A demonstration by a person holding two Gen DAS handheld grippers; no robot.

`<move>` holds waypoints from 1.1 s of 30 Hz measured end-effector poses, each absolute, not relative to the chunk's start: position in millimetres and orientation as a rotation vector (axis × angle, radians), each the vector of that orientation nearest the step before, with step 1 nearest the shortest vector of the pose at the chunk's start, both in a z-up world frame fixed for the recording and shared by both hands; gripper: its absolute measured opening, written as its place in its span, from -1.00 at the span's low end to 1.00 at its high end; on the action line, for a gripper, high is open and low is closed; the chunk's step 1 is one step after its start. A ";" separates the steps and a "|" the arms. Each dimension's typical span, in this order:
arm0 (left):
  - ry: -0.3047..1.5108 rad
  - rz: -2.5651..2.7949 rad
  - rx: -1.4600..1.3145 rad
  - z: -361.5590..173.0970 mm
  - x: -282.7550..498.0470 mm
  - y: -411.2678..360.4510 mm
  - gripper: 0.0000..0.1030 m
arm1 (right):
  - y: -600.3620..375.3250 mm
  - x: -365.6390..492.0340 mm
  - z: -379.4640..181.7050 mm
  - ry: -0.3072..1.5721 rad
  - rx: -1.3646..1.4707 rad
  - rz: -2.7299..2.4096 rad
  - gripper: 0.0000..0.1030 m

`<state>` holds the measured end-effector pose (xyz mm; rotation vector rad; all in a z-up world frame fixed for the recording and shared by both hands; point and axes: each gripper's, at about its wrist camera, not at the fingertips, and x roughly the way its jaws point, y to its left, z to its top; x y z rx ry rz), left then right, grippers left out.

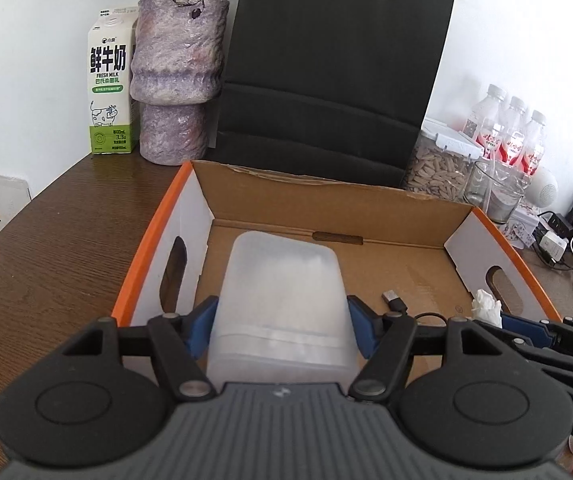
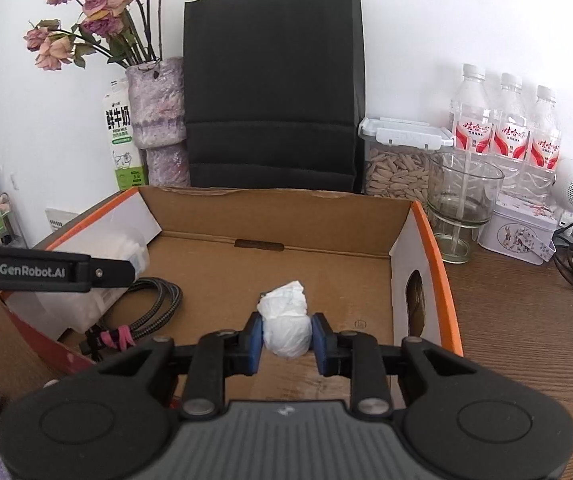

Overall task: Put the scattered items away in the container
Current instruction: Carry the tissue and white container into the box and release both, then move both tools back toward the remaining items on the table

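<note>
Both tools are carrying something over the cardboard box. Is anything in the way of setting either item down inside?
Nothing visible blocks either. The left tool holds the plastic tub over bare box floor; the cable lies just beside it. The right tool holds the tissue wad over open floor too.

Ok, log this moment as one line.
left gripper: shut on translucent plastic box | right gripper: shut on crumpled tissue | both over cardboard box | cable inside

A white wall [image 2: 446,20] rises behind the dark wooden table [image 1: 46,248].
</note>
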<state>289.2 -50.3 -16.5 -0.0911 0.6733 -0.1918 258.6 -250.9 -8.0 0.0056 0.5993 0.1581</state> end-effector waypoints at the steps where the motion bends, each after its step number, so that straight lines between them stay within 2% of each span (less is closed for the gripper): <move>1: 0.677 -0.191 -0.084 -17.4 289.3 -51.1 0.33 | -250.5 258.4 -8.2 0.600 0.002 0.156 -0.52; 2: 0.683 -0.190 -0.076 -18.6 289.8 -52.4 0.34 | -250.1 258.3 -8.1 0.603 -0.001 0.155 -0.50; 5: 0.697 -0.186 -0.065 -21.0 290.1 -52.6 0.37 | -248.7 257.7 -8.1 0.609 -0.010 0.154 -0.21; 6: 0.696 -0.186 -0.062 -20.1 289.5 -52.2 0.46 | -248.3 257.3 -7.8 0.611 -0.014 0.152 0.02; 7: 0.688 -0.181 -0.056 -18.8 288.2 -52.1 0.66 | -247.7 257.0 -7.4 0.613 -0.018 0.151 0.31; 8: 0.678 -0.174 -0.050 -16.9 286.7 -52.0 0.76 | -247.0 256.8 -6.8 0.614 -0.022 0.148 0.46; 9: 0.665 -0.168 -0.046 -14.8 284.9 -51.5 0.96 | -246.1 256.1 -5.6 0.612 -0.028 0.144 0.71; 10: 0.652 -0.163 -0.047 -12.8 283.1 -50.6 1.00 | -244.7 254.9 -4.1 0.608 -0.035 0.142 0.86; 12: 0.645 -0.155 -0.057 -8.8 281.6 -48.7 1.00 | -244.0 252.6 -0.8 0.602 -0.034 0.140 1.00; 23: 0.627 -0.146 -0.093 0.7 274.3 -41.5 1.00 | -244.5 240.9 15.0 0.584 -0.037 0.133 1.00; 33: 0.549 -0.137 -0.074 24.2 221.1 -20.5 1.00 | -251.1 184.7 40.5 0.498 -0.042 0.124 1.00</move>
